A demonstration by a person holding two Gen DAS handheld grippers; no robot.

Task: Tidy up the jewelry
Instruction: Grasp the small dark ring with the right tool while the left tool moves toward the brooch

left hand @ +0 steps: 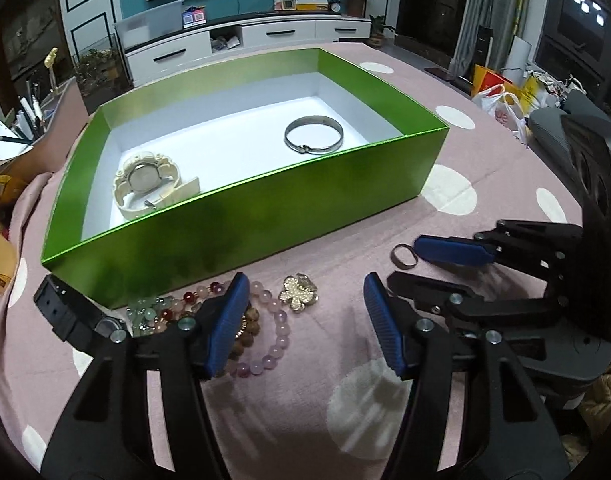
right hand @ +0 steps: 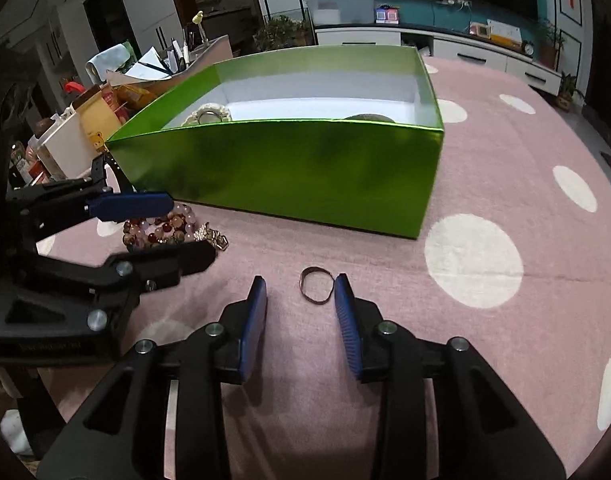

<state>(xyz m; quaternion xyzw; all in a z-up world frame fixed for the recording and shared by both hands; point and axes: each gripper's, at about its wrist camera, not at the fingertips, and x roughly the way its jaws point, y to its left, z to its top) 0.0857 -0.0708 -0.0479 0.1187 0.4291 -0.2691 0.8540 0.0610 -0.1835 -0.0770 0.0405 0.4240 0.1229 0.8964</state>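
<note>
A green box (left hand: pixel 265 216) with a white floor holds a cream watch (left hand: pixel 147 182) and a silver bangle (left hand: pixel 314 135). In front of it on the pink cloth lie bead bracelets (left hand: pixel 261 336), a gold flower brooch (left hand: pixel 298 293), a black watch (left hand: pixel 71 314) and a thin dark ring (left hand: pixel 403 257). My left gripper (left hand: pixel 305 284) is open, low over the cloth, its left finger over the beads. My right gripper (right hand: pixel 301 286) is open, with the ring (right hand: pixel 315 290) just ahead, close to its right fingertip. The box (right hand: pixel 297 172) stands beyond it.
The pink cloth with white dots (right hand: pixel 473 260) covers the table. Clutter of boxes, pens and papers (right hand: pixel 89 116) stands at the table's left edge. Plastic bags (left hand: pixel 501 104) sit off the far right. A TV cabinet (left hand: pixel 245 36) lies beyond.
</note>
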